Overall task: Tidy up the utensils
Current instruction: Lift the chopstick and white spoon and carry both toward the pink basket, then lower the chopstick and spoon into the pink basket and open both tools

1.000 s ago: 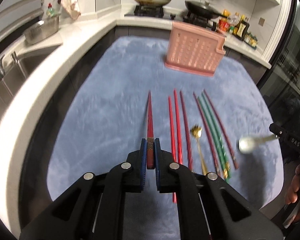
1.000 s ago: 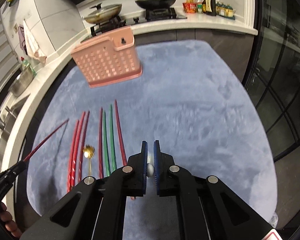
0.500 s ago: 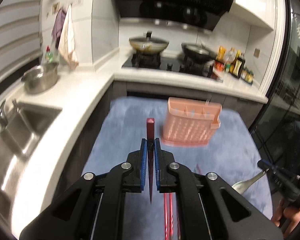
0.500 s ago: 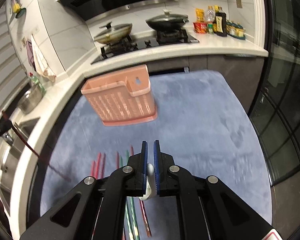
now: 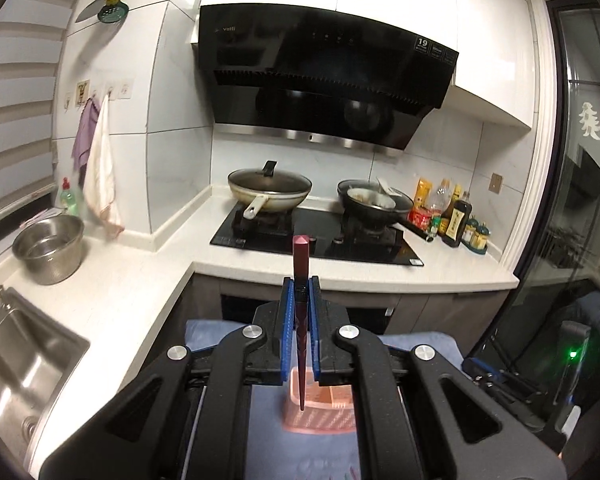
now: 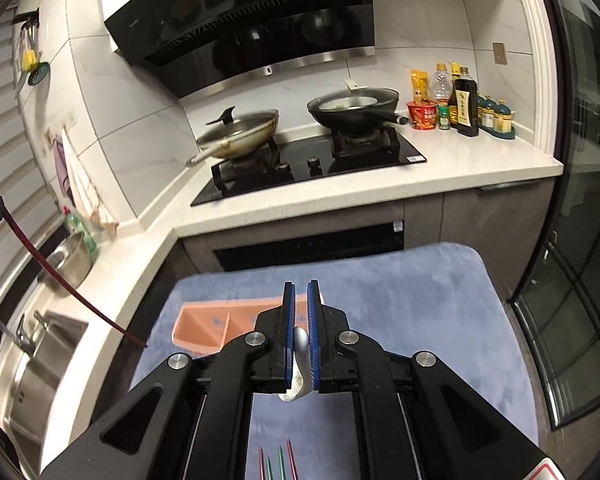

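Holding a dark red chopstick (image 5: 301, 264) upright between its closed pads, the left gripper (image 5: 301, 292) hangs above the pink utensil caddy (image 5: 320, 412), the stick's thin tip aimed at its open top. To the right of the caddy, the right gripper (image 6: 301, 300) is clamped on a silver spoon (image 6: 300, 364), not yet over a compartment. Neither piece is in, the caddy looks empty where visible, and more chopsticks (image 6: 278, 464) lie on the blue mat (image 6: 440, 320) nearer than the caddy, so most sorting remains.
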A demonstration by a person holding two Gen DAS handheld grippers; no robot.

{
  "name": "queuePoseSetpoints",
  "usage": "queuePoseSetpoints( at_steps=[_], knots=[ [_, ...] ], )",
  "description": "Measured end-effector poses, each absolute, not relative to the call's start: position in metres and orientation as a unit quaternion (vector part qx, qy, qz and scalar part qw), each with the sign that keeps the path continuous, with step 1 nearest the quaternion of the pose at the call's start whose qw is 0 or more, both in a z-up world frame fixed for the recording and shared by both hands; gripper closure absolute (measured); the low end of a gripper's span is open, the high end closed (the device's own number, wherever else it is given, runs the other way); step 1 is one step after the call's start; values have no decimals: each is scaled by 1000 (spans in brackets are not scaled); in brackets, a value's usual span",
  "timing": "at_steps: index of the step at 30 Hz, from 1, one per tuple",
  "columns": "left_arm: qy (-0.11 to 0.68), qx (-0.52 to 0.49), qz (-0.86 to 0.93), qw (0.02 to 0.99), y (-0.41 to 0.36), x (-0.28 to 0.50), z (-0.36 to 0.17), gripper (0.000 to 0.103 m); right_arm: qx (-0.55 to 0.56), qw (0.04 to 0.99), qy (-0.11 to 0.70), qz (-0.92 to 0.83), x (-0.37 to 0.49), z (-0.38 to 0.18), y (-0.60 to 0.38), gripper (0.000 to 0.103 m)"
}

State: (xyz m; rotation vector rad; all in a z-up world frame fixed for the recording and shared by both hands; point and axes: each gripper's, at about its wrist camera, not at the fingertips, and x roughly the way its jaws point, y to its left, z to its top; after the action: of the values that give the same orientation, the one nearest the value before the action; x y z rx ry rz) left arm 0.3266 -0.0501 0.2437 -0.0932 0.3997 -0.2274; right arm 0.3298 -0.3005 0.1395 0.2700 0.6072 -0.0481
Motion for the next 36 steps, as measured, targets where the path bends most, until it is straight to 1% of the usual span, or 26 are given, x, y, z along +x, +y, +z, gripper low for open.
queuePoseSetpoints(
  at_steps=[4,10,14,21,22,23,24,26,27,28,30,36],
  knots=[
    [200,-51,-115,972,-59,353,238,96,130,945,299,-21,362,134,-297,97],
    [232,-48,-117,964,-73,382,206,96,120,937,326,-23,399,104,-293,97],
    [259,-47,-113,958,-76,396,180,96,125,928,349,-25,410,78,-297,97],
    [288,-53,-105,950,-74,411,153,96,118,922,369,-21,420,57,-295,96],
    [292,-55,-103,949,-73,413,151,95,117,923,367,-21,420,57,-294,96],
    [295,-58,-99,949,-71,414,149,95,113,925,363,-23,419,58,-293,92],
    [297,-58,-96,948,-71,414,148,93,108,926,361,-25,418,59,-292,88],
    [300,-59,-89,948,-68,415,147,83,104,929,355,-25,415,64,-292,86],
    [299,-60,-85,949,-67,414,147,73,104,929,354,-25,414,66,-293,85],
    [296,-61,-79,950,-65,412,148,65,106,930,351,-25,410,69,-292,84],
    [289,-60,-75,953,-62,405,152,64,107,932,346,-24,403,75,-292,80],
    [283,-52,-69,955,-49,376,158,63,100,935,339,-20,366,89,-289,77]
  ],
)
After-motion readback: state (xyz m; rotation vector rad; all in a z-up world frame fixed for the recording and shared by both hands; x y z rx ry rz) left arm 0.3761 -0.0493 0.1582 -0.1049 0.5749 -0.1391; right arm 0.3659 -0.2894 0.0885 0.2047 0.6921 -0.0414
